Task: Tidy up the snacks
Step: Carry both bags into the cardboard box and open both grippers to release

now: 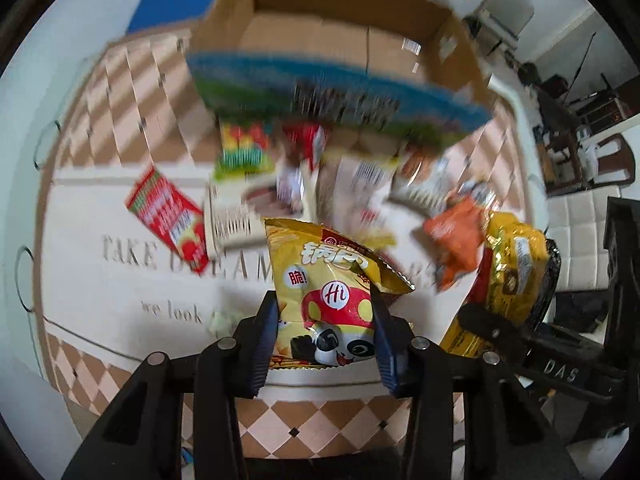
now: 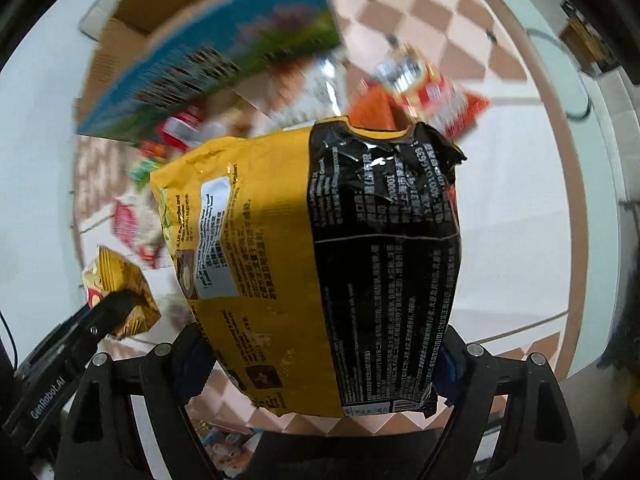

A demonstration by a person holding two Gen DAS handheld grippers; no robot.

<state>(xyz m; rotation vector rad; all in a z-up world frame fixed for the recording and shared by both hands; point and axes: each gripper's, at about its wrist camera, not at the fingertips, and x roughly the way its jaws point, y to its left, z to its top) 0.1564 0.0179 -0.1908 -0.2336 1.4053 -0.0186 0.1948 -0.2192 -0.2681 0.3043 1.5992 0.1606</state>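
Note:
My left gripper is shut on a small yellow snack bag with a panda and mushroom print and holds it above the table. My right gripper is shut on a large yellow-and-black packet, which fills its view. That packet also shows in the left wrist view, with the right gripper at the lower right. The left gripper and its yellow bag show at the left of the right wrist view. An open cardboard box with a blue-green flap stands behind a pile of snacks.
Loose snacks lie on the white and checkered tablecloth: a red box, an orange bag, a green-yellow candy pack, a white carton. Chairs and dark furniture stand at the right. A blue object lies beyond the table.

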